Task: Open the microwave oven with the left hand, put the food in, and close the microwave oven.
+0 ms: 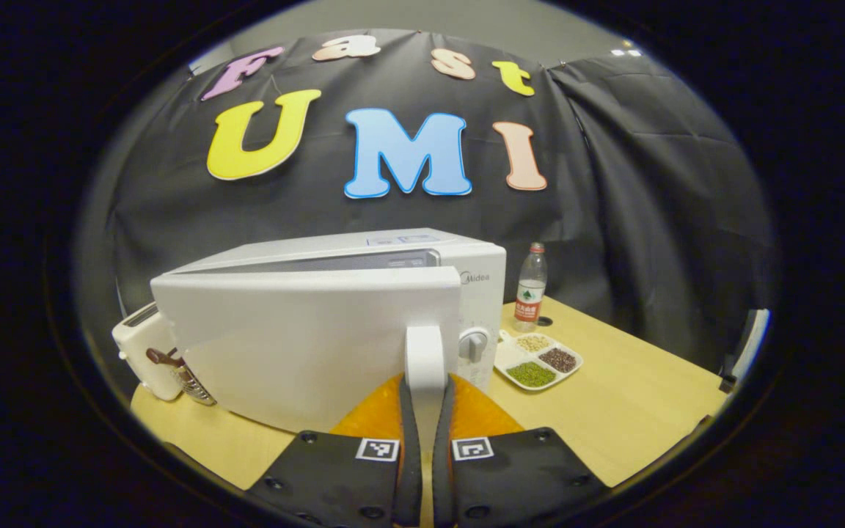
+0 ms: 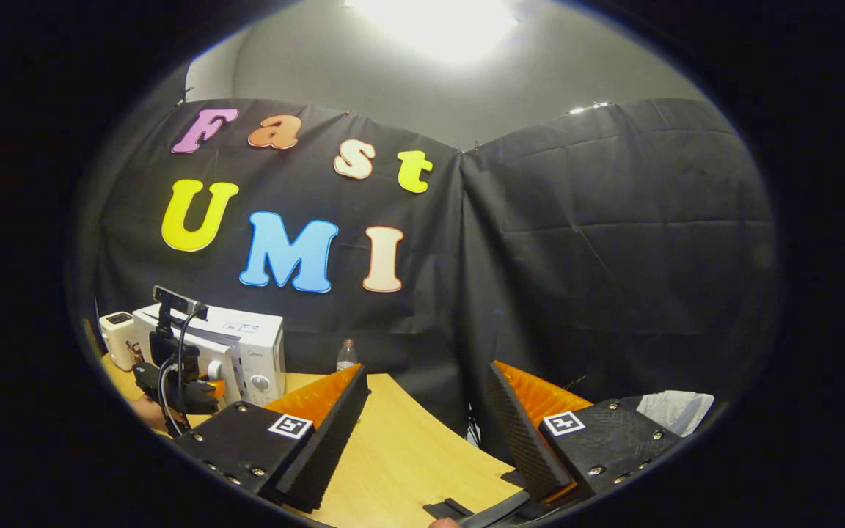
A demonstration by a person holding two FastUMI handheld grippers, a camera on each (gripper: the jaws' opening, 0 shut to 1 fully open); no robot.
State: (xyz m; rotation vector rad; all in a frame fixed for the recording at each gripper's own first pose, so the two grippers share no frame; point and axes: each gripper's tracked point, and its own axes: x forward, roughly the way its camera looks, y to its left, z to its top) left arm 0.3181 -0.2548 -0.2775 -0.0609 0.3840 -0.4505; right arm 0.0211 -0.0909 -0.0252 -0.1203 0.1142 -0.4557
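A: We start with the biggest thing, the wooden table [image 1: 635, 411], which carries everything in the left gripper view. On it stands the white microwave oven [image 1: 364, 293], and we see its door [image 1: 305, 345] swung partly out from the body, with a dark gap showing along the top edge.

B: We agree. The door's upright white handle [image 1: 425, 359] sits right between the fingers of the left gripper [image 1: 423, 411]. Both fingers press against the handle's sides, so we would call that gripper clamped on the handle with barely any spread.

A: To the left of the oven, partly hidden by the door, we see a cream toaster [image 1: 140, 352]. To the right of the oven stands a clear water bottle [image 1: 531, 287] with a red cap, upright, near the back of the table.

B: Just in front of the bottle lies the food, a white divided tray [image 1: 538, 359] with three compartments holding pale, dark and green grains. It rests on the table beside the oven's control panel, outside the oven.

A: In the right gripper view we see the right gripper [image 2: 422, 425] held well apart from the oven, over the table's near edge [image 2: 400, 455]. Its fingers stand wide apart with nothing between them.

B: Farther off in that view we also make out the microwave oven [image 2: 246, 352], the left gripper [image 2: 210, 389] at its door, and the small bottle [image 2: 347, 356] behind.
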